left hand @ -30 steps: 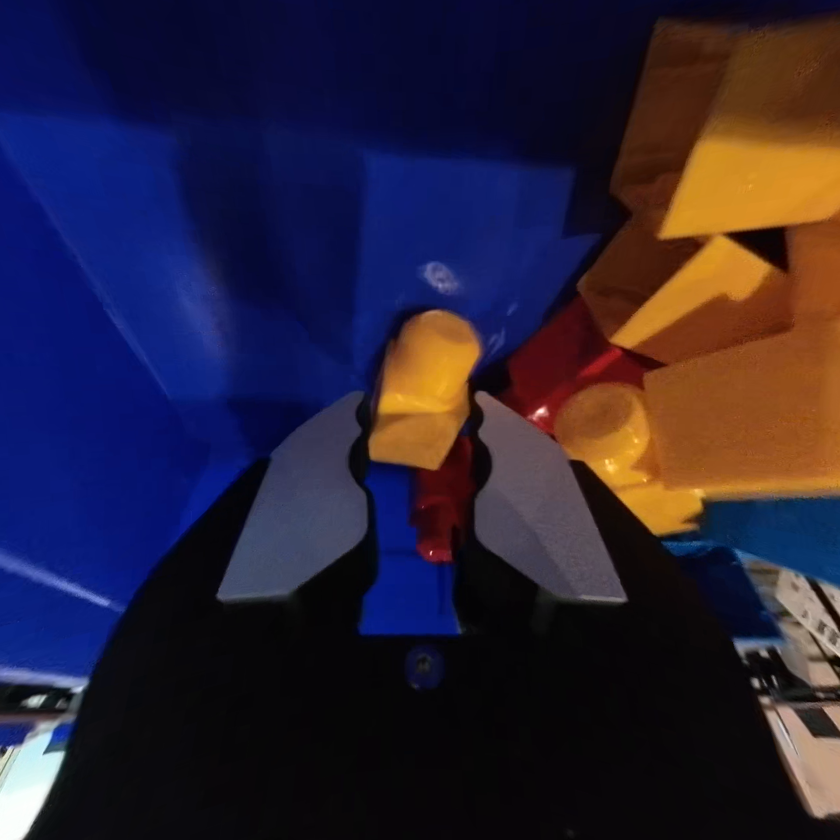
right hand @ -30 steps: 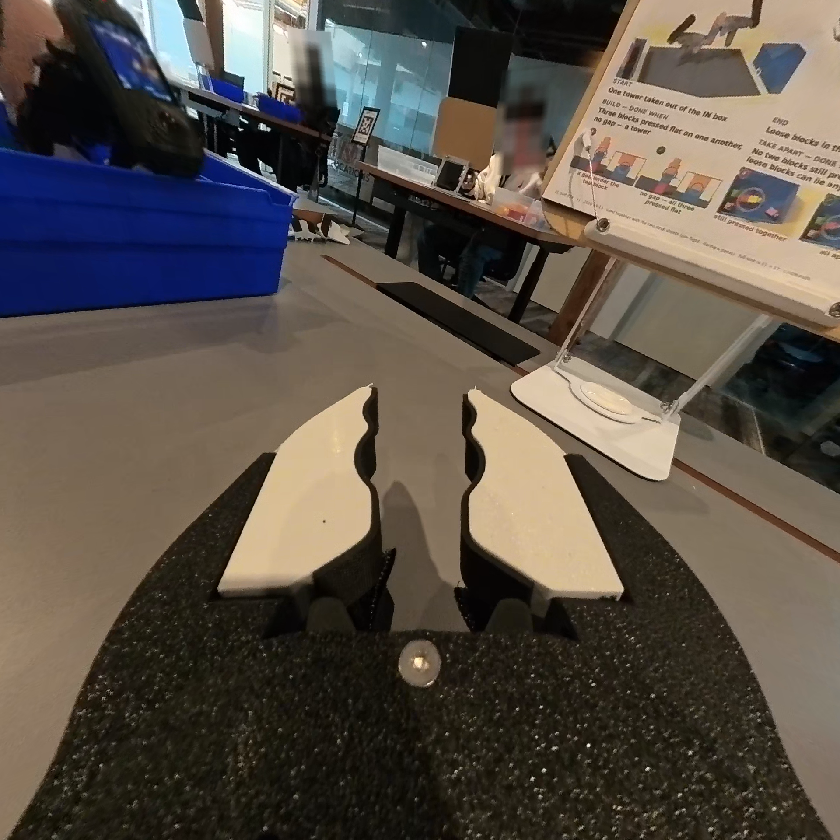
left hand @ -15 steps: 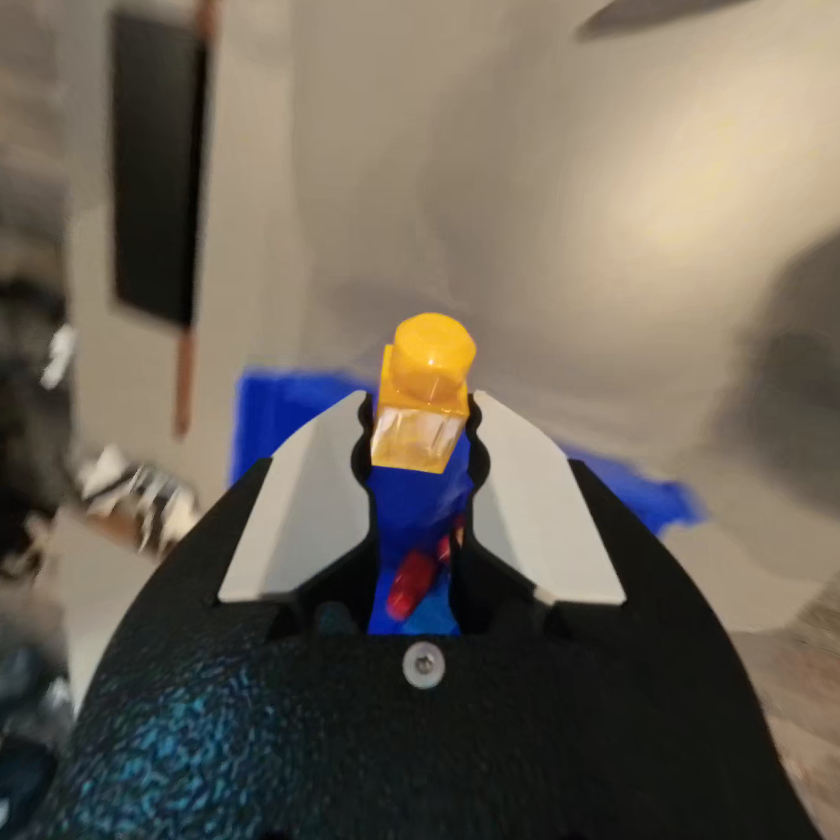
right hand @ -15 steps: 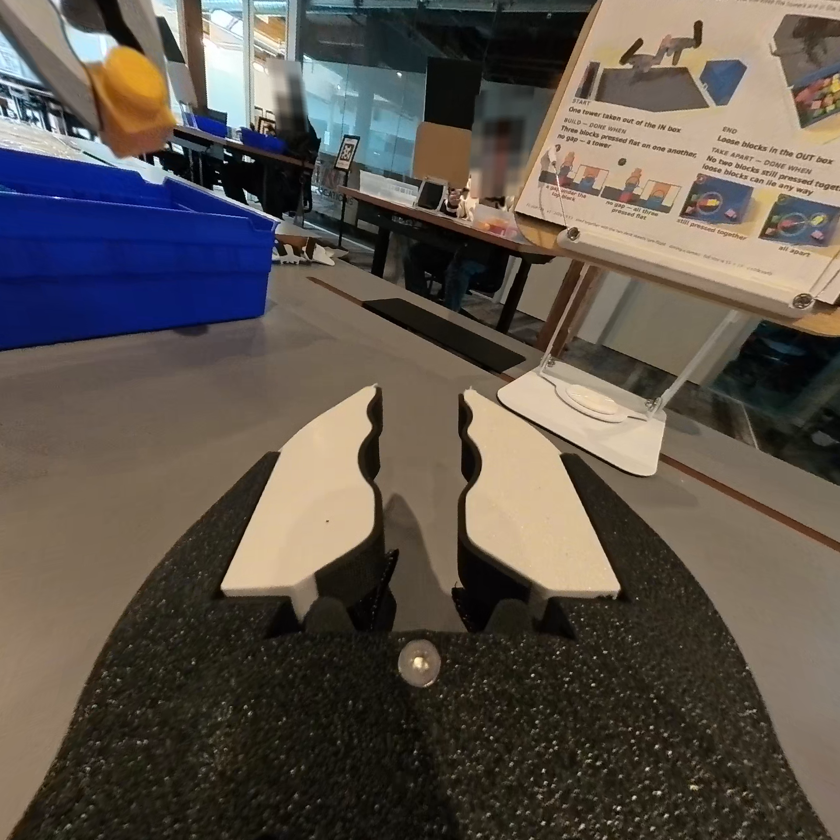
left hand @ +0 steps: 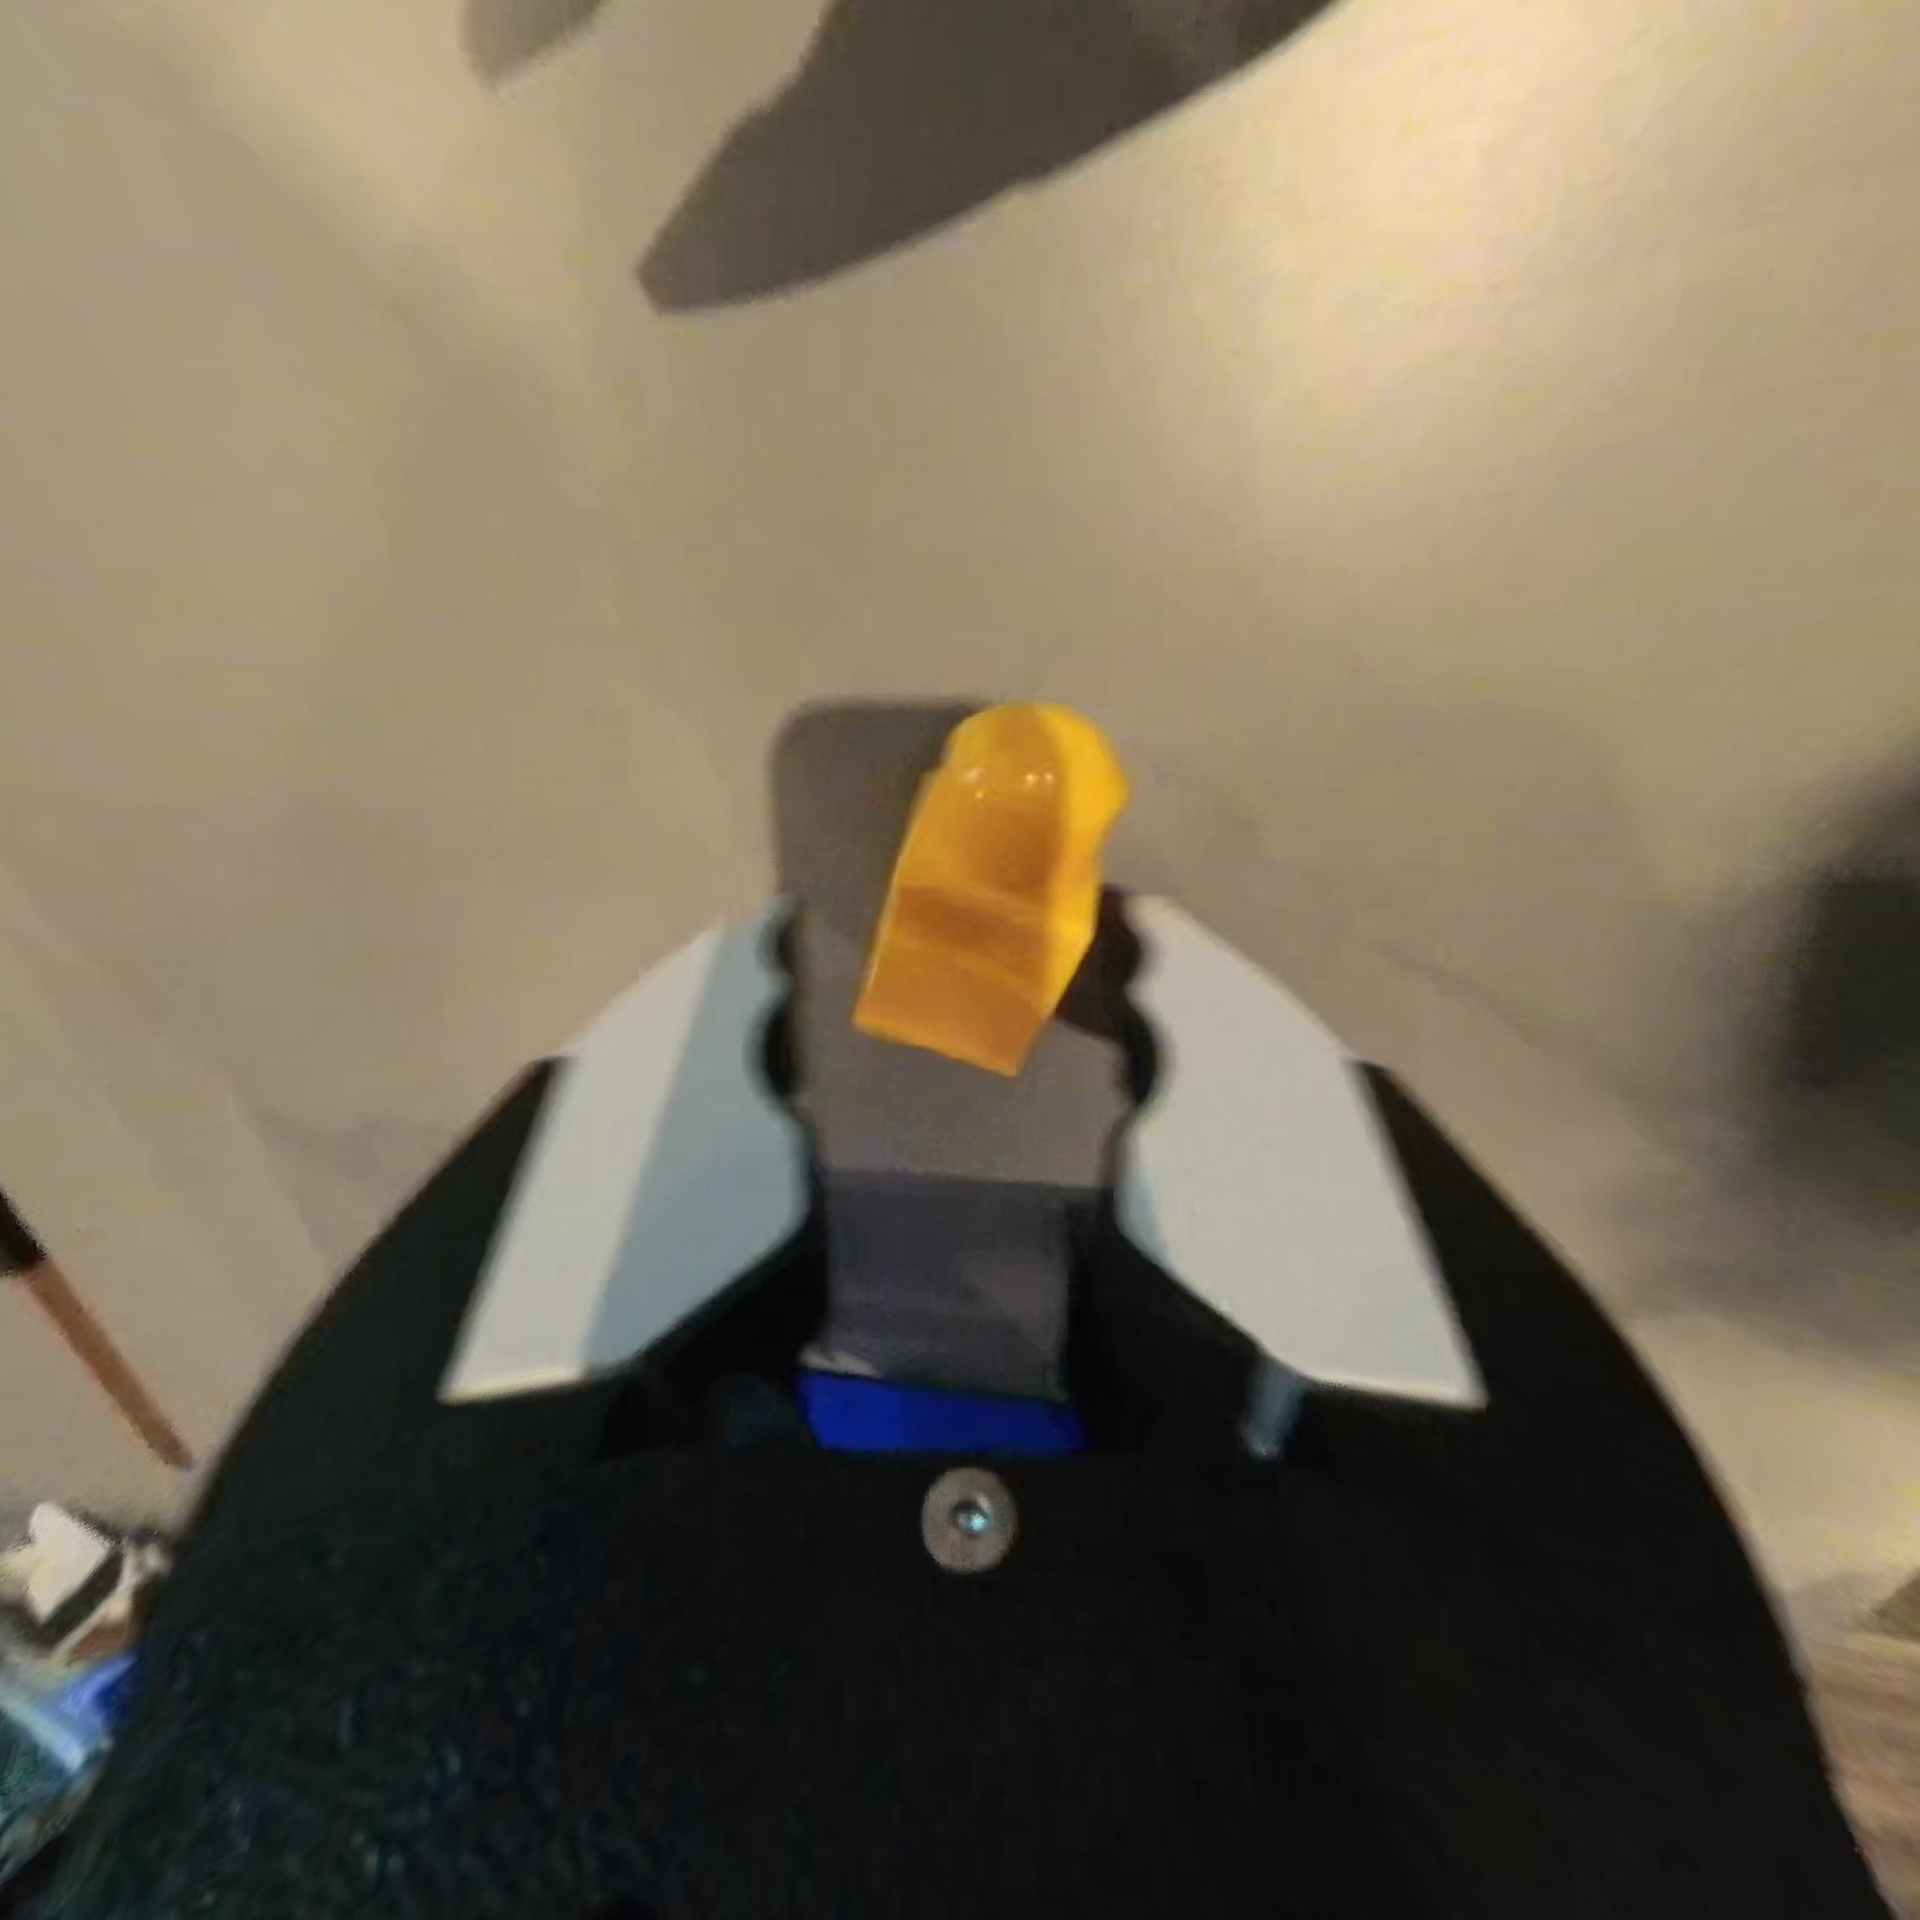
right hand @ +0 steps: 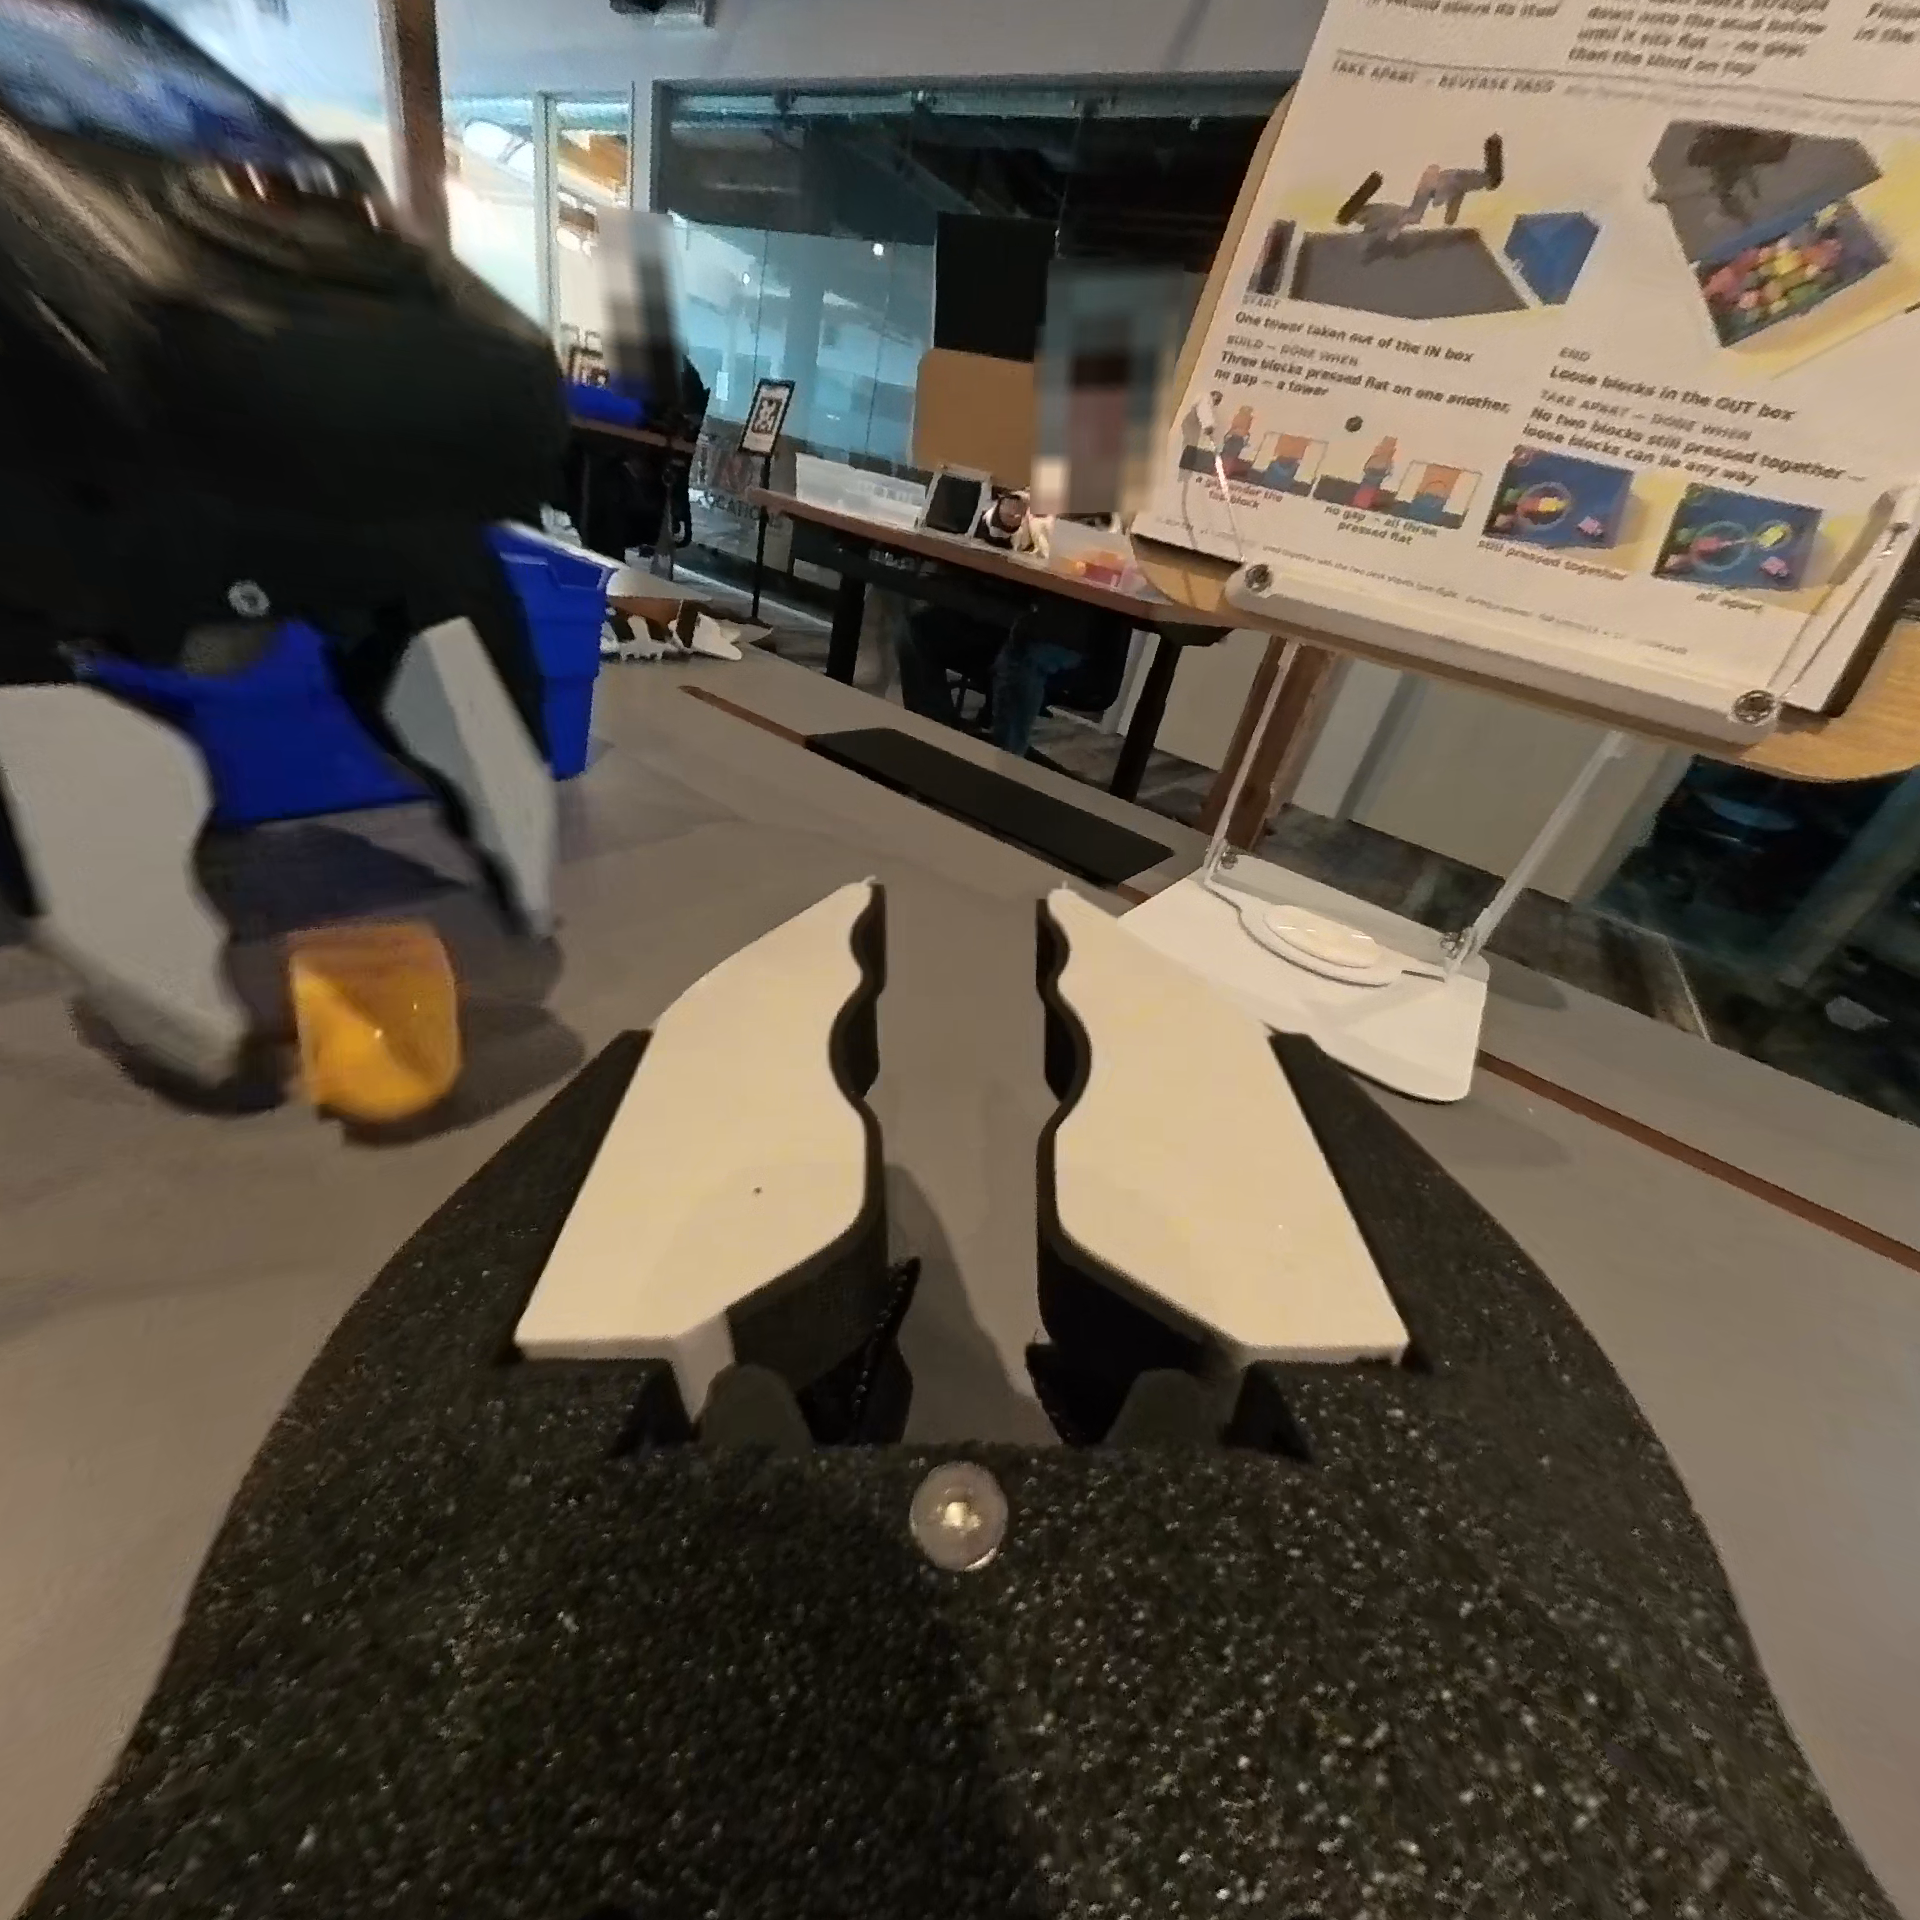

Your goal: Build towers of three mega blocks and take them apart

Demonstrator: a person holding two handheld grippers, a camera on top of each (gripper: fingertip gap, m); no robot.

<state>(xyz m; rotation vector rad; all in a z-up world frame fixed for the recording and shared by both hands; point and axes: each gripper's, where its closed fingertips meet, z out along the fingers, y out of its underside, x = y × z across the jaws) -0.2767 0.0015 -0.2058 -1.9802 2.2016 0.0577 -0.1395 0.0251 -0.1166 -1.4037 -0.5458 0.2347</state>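
A single yellow mega block [left hand: 987,894] lies tilted on the grey table [left hand: 416,520], between the fingertips of my left gripper [left hand: 958,920]. The left jaws stand wide apart and neither finger grips the block. In the right wrist view the left gripper [right hand: 312,904] hangs blurred at the left, just over the same yellow block [right hand: 374,1023]. My right gripper [right hand: 961,899] is open and empty, low over the table [right hand: 208,1247], a short way right of the block.
A blue bin [right hand: 551,623] stands at the back left behind the left gripper. An instruction board [right hand: 1558,364] on a white stand [right hand: 1351,987] is at the right. A black strip [right hand: 987,800] lies near the far table edge.
My left gripper lifted the yellow block out of the blue bin, carried it down to the table and opened, letting it go. The right gripper barely moved.
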